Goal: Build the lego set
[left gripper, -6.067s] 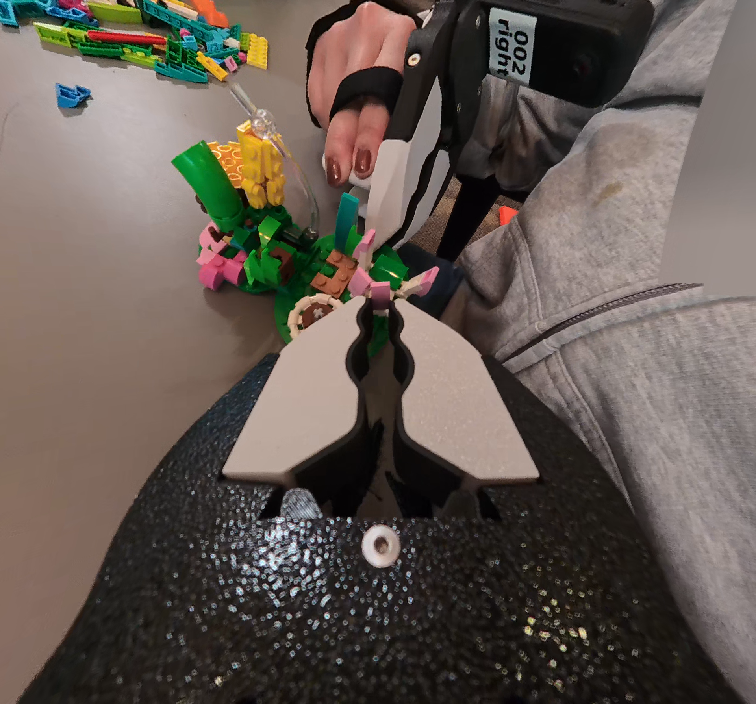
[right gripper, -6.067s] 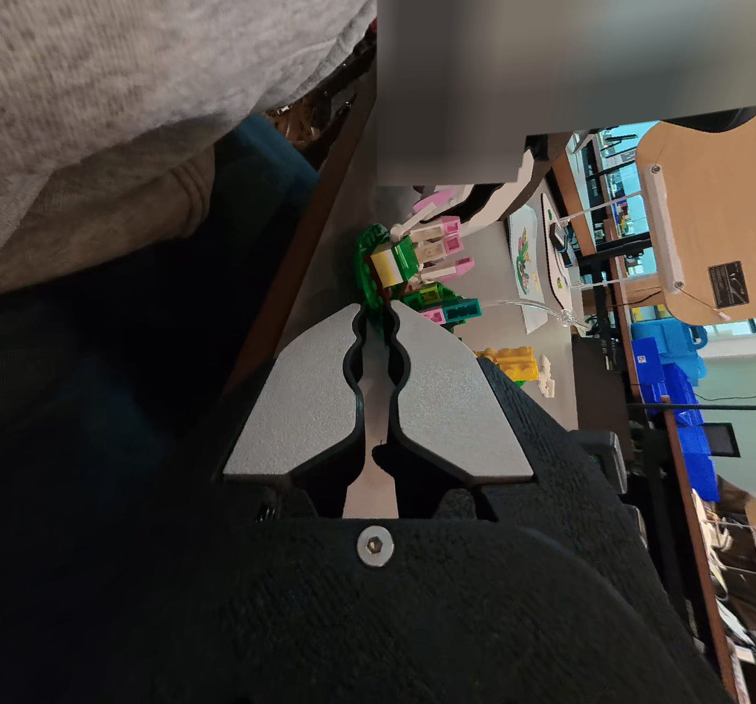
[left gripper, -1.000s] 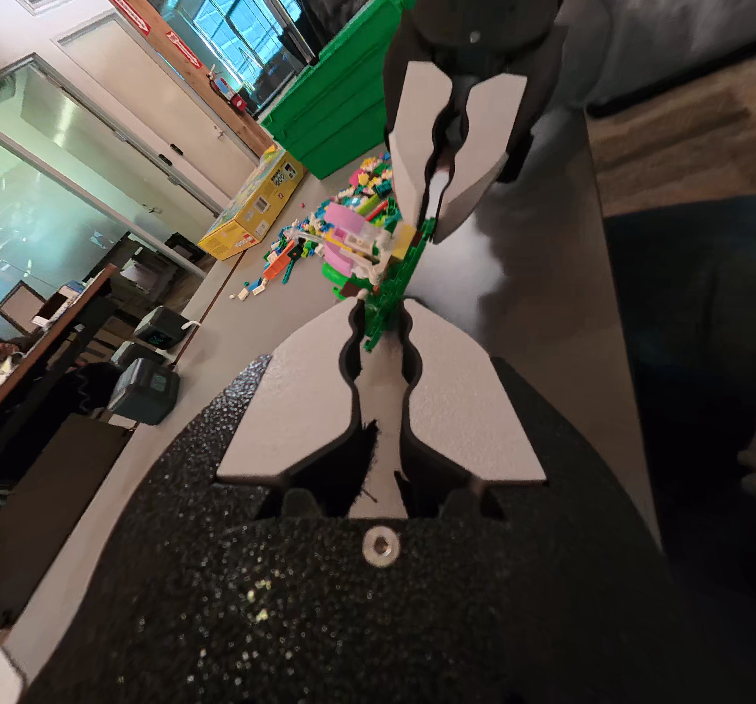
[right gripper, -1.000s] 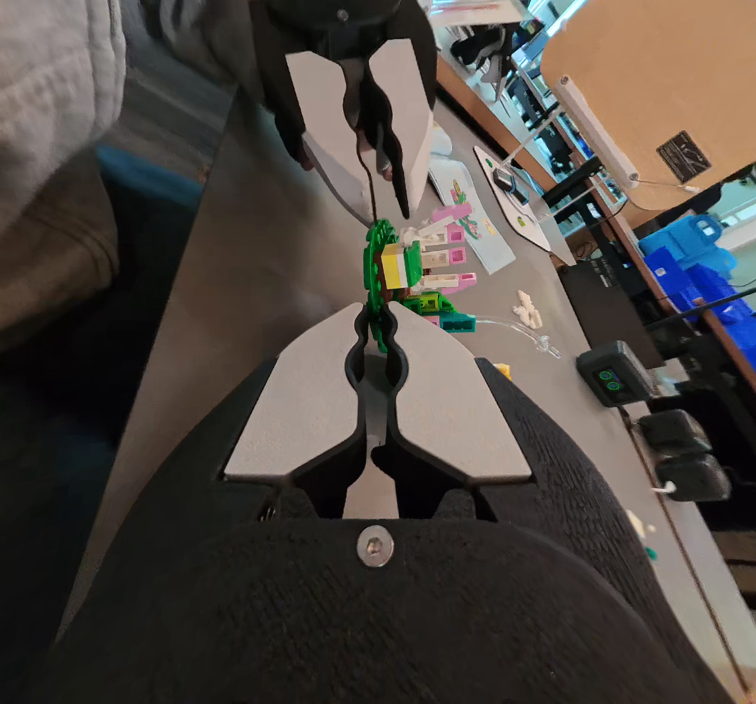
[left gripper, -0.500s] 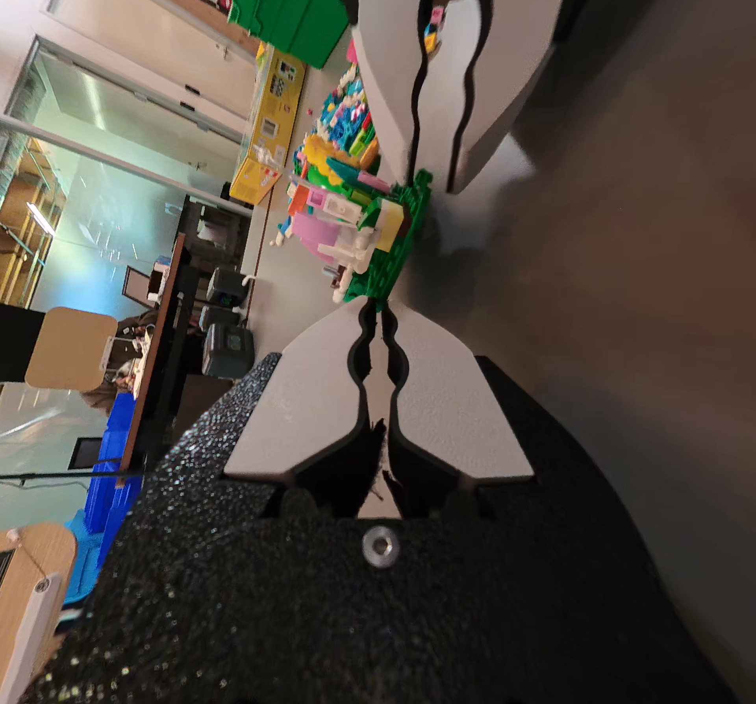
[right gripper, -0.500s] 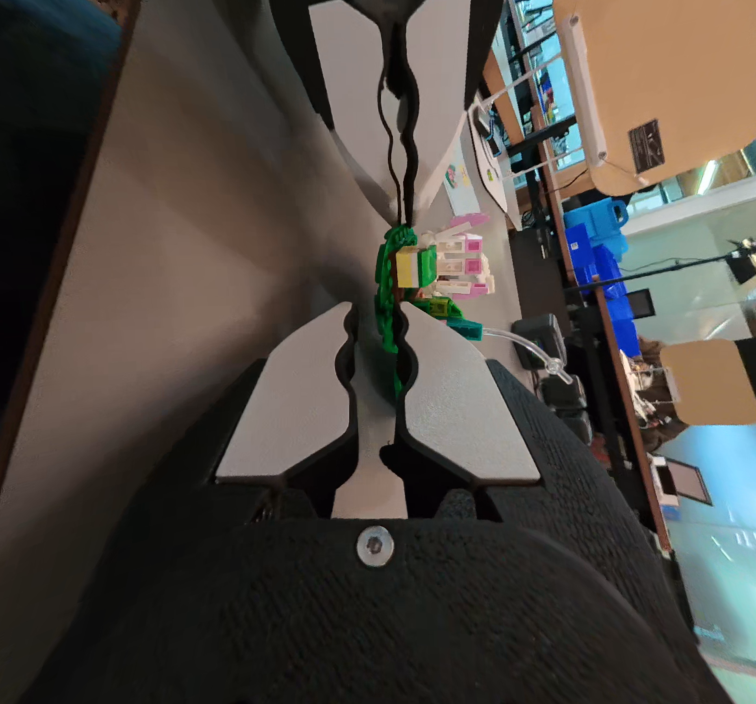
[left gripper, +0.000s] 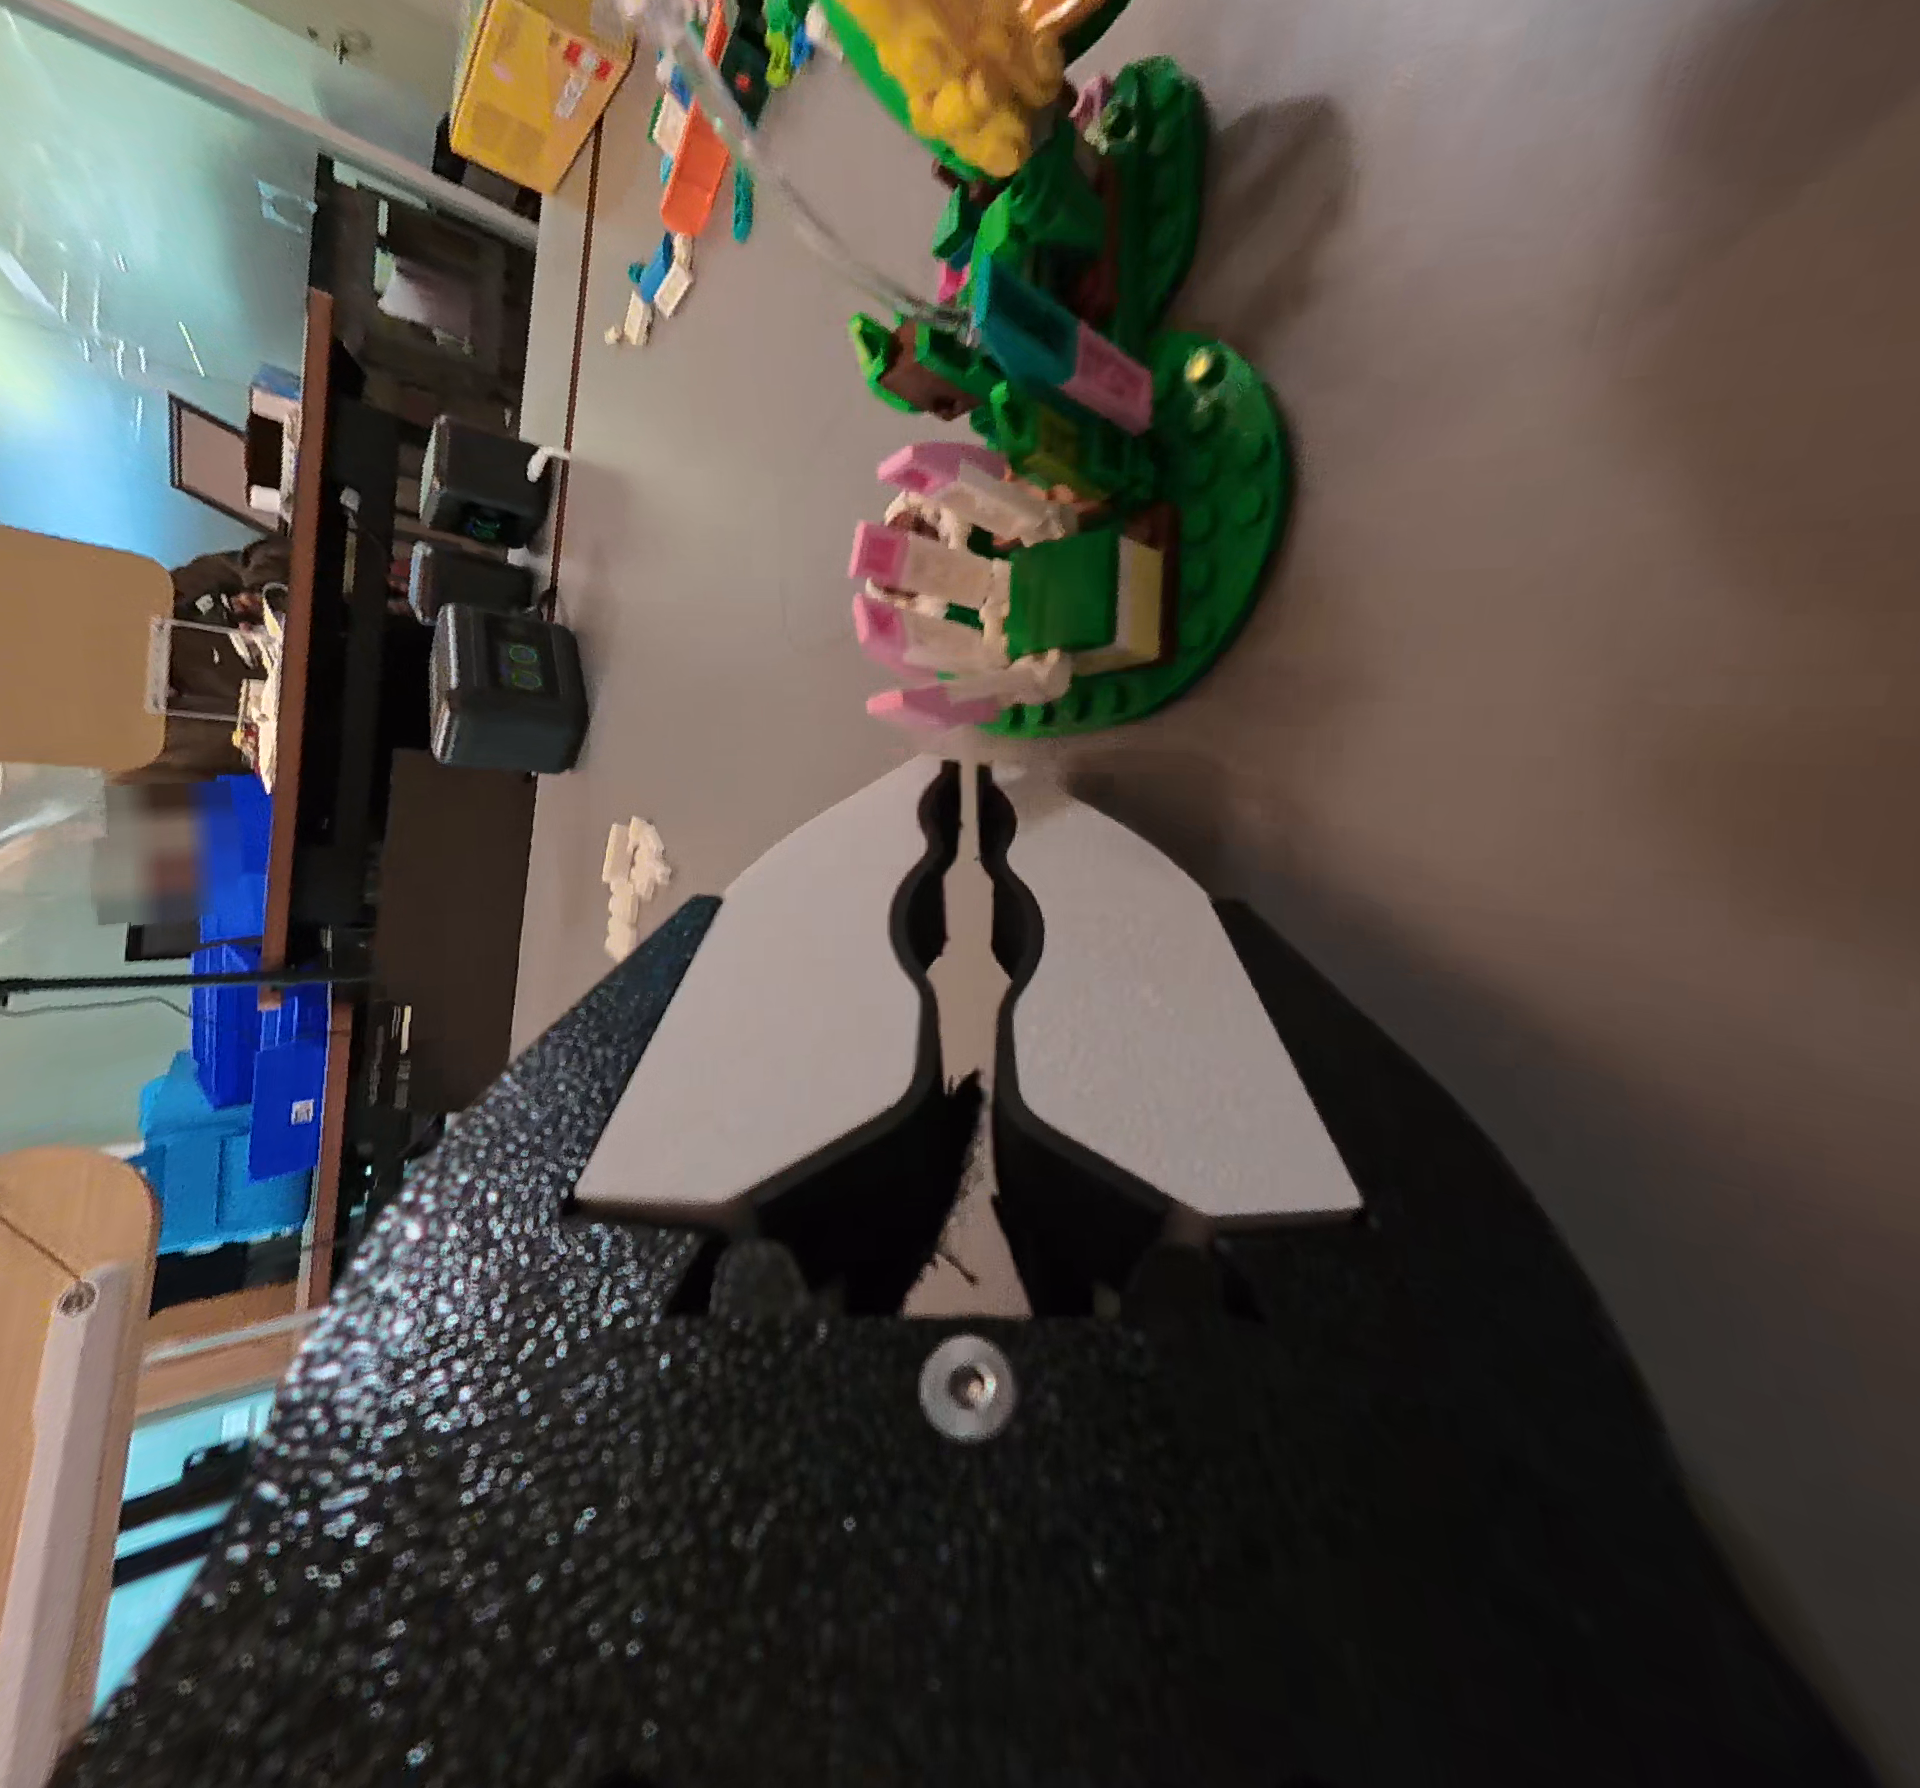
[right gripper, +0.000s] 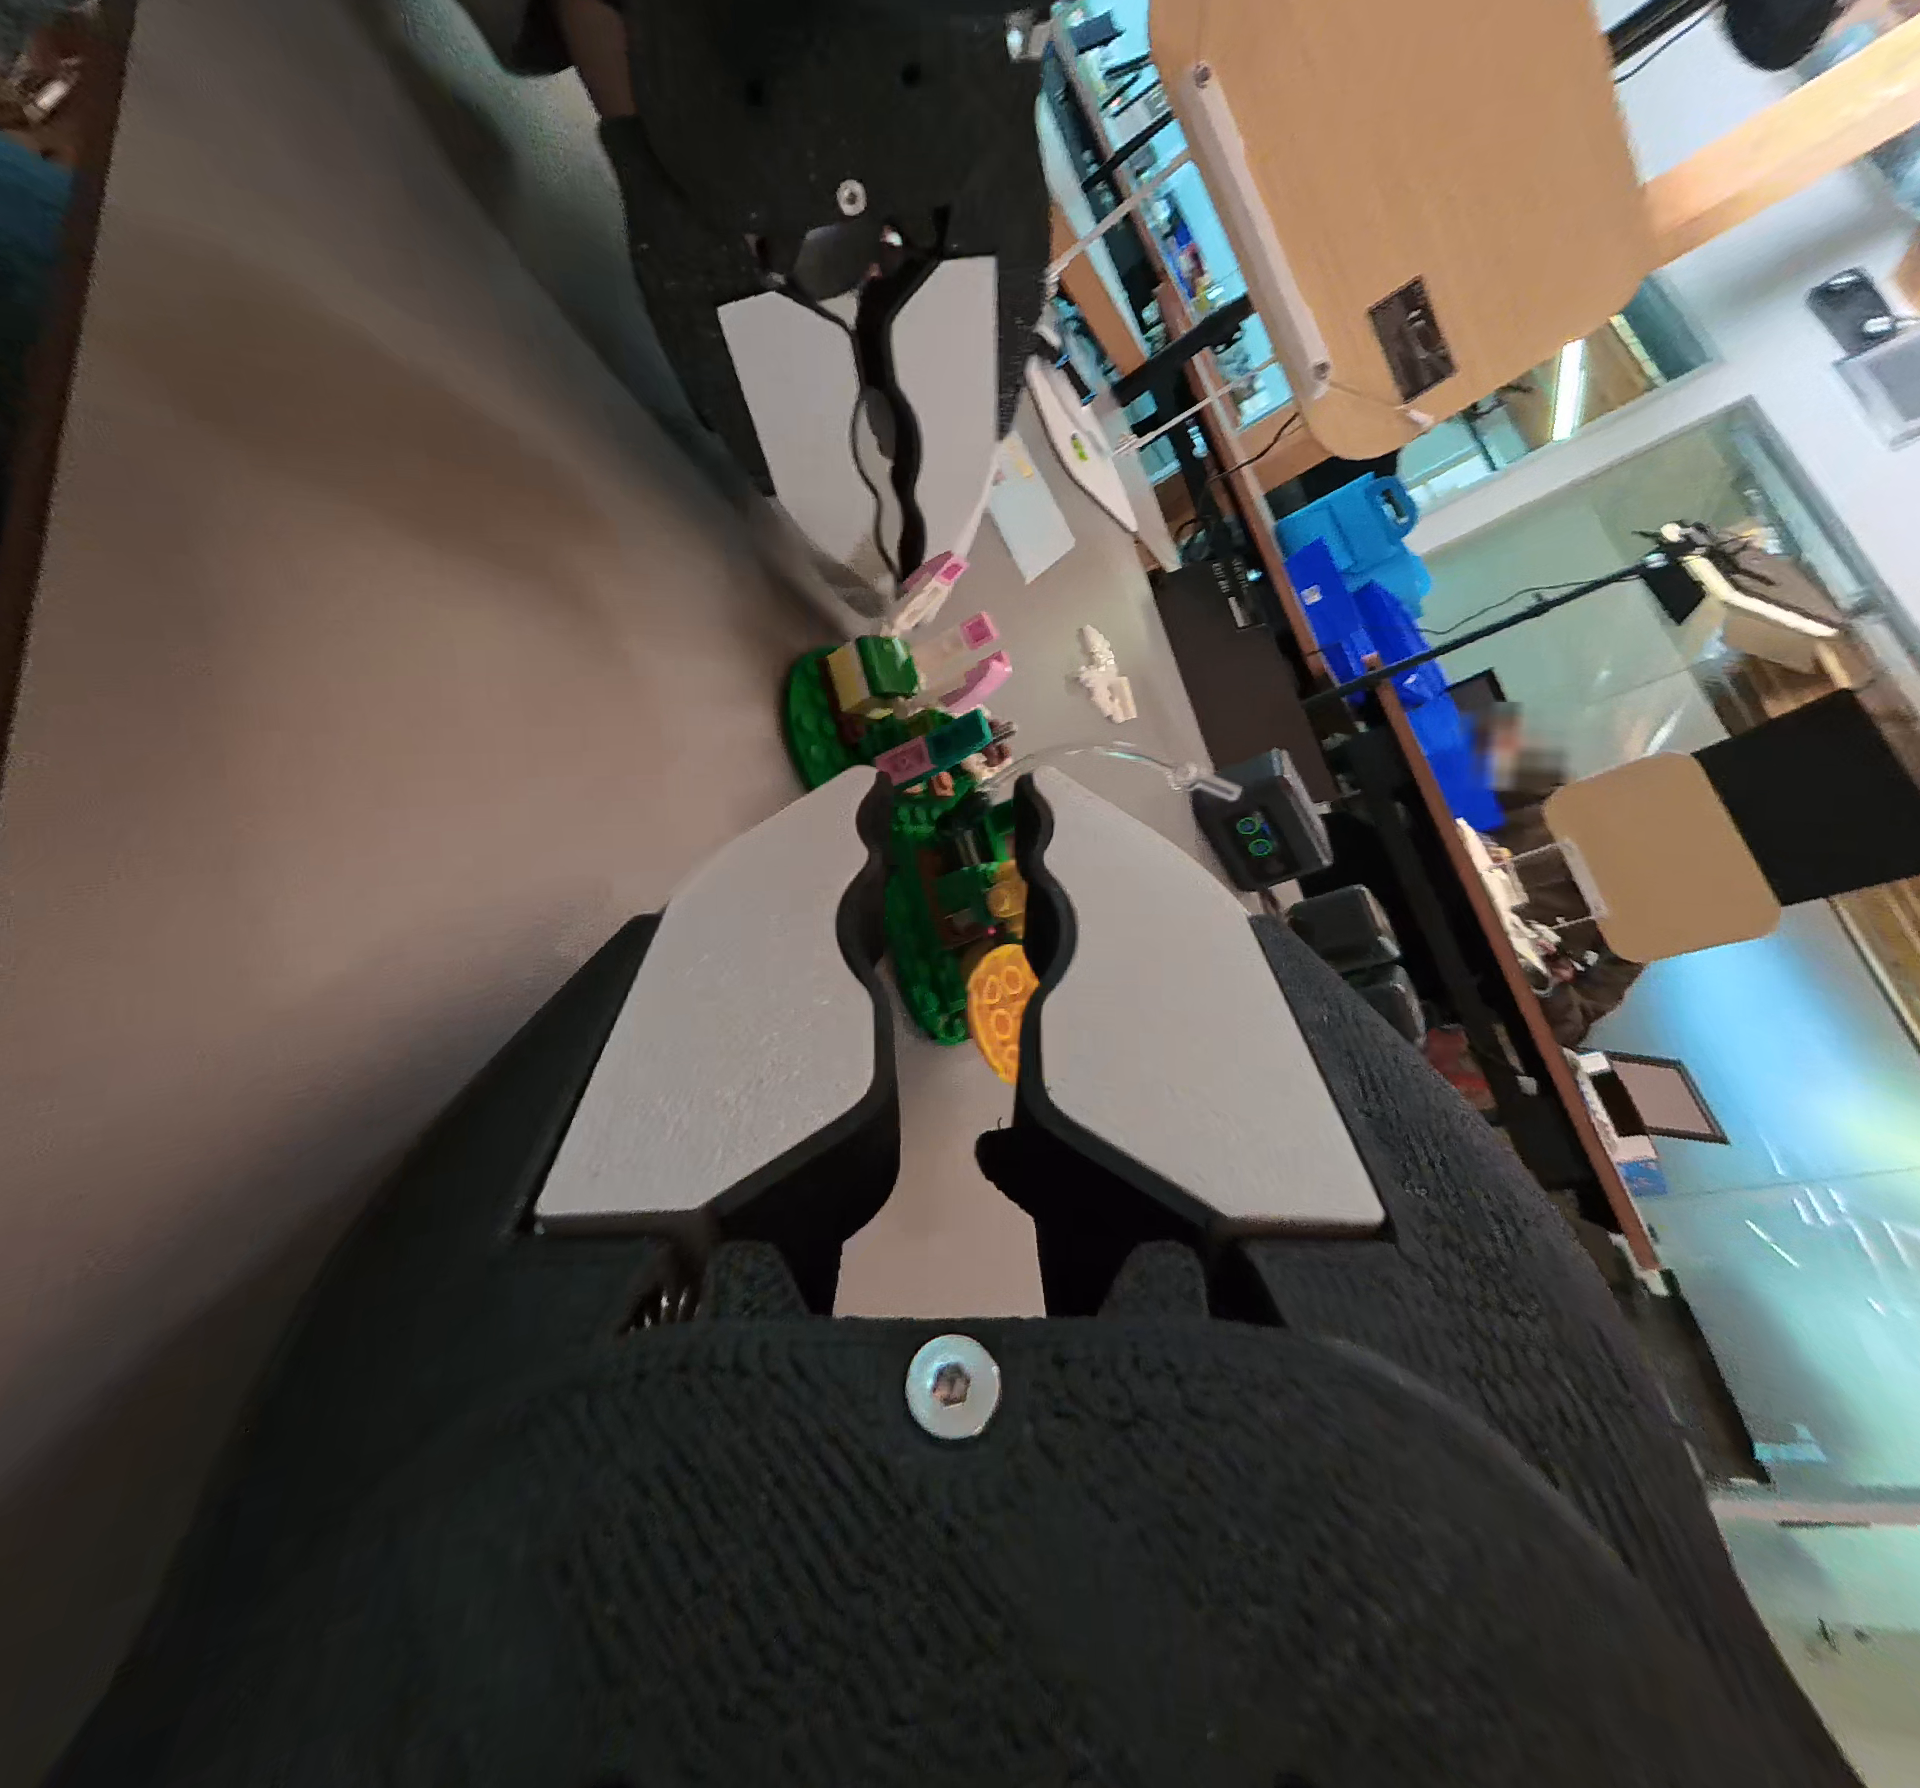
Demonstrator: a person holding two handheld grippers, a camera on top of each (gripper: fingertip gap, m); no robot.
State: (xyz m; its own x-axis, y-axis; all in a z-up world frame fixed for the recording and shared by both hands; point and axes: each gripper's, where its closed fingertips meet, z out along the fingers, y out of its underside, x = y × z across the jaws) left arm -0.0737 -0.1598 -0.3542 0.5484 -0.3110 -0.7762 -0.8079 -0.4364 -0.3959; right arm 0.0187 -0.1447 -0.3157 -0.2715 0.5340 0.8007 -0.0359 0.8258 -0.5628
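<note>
So just one lego build [left gripper: 1091, 450] on the table [left gripper: 1558, 595], left gripper [left gripper: 964, 782] pinched together empty, right gripper [right gripper: 945, 793] apart around it.

Green-based lego model [left gripper: 1226, 491], pink-white petals, resting on grey table [left gripper: 1558, 595]

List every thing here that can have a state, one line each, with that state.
left gripper: shut, empty, fingers just short of the lego model.
right gripper: open, empty, fingers on either side of the model.
lego model: part built, resting on the table, held by neither gripper.
loose bricks: scattered, unused.
yellow box: lying flat.
</note>
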